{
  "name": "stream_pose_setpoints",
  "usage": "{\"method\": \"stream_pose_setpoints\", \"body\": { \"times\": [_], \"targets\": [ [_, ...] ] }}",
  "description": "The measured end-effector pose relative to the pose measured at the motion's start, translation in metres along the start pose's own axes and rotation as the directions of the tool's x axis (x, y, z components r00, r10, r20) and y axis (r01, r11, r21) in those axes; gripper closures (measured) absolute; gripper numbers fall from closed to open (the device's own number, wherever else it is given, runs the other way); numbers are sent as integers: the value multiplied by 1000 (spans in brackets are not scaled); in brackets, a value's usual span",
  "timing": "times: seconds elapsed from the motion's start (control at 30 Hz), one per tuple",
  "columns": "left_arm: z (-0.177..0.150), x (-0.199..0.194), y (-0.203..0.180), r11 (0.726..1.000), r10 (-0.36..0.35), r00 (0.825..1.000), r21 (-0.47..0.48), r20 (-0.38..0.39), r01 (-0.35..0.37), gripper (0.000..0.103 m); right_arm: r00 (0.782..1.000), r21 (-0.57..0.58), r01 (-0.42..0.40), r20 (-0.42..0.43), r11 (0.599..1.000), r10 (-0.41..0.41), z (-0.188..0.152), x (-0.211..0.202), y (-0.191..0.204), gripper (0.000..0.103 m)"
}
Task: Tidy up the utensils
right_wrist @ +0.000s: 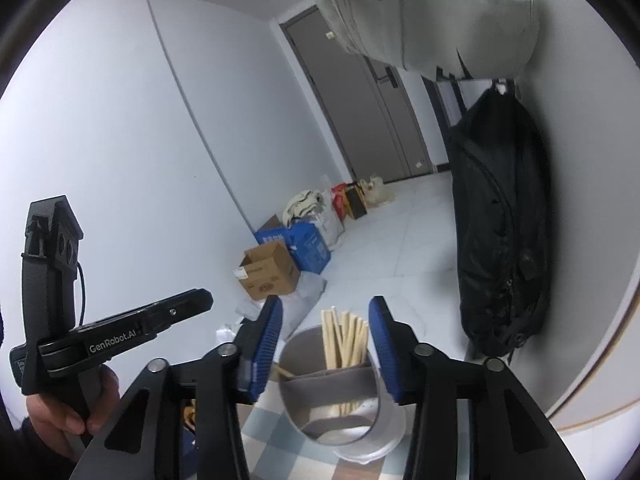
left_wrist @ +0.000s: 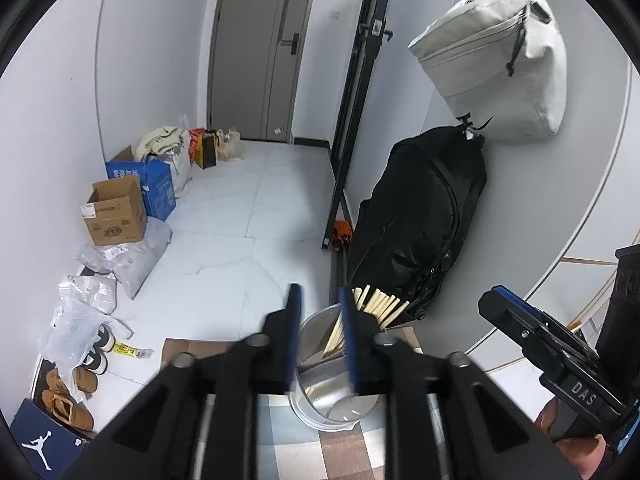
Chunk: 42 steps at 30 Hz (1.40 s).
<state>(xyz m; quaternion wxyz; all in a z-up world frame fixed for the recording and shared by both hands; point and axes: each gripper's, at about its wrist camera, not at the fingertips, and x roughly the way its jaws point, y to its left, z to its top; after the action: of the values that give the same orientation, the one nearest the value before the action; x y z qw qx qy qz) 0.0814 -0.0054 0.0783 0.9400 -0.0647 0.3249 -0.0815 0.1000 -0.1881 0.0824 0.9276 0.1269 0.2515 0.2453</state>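
With both the left claw and right claw released and empty around the metal holder of chopsticks at lower centre on the checked counter, a careless finger could likely tip it over the edge.

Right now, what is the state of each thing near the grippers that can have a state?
Left gripper: open, nothing between its fingers.
Right gripper: open, holding nothing.
Metal utensil holder: upright on the checked cloth, divided inside.
Wooden chopsticks: standing in the holder's far compartment, tips above the rim.
Near compartment: looks empty.
Grey door: closed.
Brown cardboard box: flaps open.
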Motion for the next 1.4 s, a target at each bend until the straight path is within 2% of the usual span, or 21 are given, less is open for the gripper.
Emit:
{"method": "stream_pose_setpoints", "body": {
  "times": [0.1, 0.23, 0.37, 0.43, 0.6, 0.7, 0.9, 1.07, 1.4],
  "targets": [
    [-5, -16, -5, 1000, 15, 999, -1, 44, -15, 64, 1000, -4, -13, 17, 1000, 13, -5, -10, 8, 48],
    [-12, -30, -7, 1000, 32, 996, -2, 79, -32, 58, 999, -26, -25, 35, 999, 26, -10, -26, 17, 37],
    [-18, -41, -10, 999, 48, 994, -1, 98, -48, 51, 998, -50, -35, 58, 998, 38, -17, -43, 25, 31],
    [-22, -49, -13, 999, 52, 992, 4, 115, -53, 49, 997, -59, -36, 73, 998, 40, -20, -52, 28, 25],
    [-31, -68, -19, 996, 75, 981, 23, 180, -81, 31, 992, -89, -35, 117, 995, 45, -29, -74, 38, 12],
    [-39, -79, -20, 995, 84, 973, 33, 214, -93, 26, 989, -93, -32, 138, 995, 44, -36, -83, 41, 0],
    [-55, -96, -20, 994, 93, 960, 29, 263, -104, 14, 987, -107, -11, 159, 994, 29, -51, -97, 41, 0],
    [-70, -98, -18, 994, 96, 955, 20, 281, -106, 12, 980, -133, 27, 197, 991, -1, -65, -107, 40, 0],
    [-107, -81, -9, 991, 126, 945, 4, 302, -133, 12, 977, -184, 64, 213, 981, -24, -101, -105, 37, 0]
  ]
}}
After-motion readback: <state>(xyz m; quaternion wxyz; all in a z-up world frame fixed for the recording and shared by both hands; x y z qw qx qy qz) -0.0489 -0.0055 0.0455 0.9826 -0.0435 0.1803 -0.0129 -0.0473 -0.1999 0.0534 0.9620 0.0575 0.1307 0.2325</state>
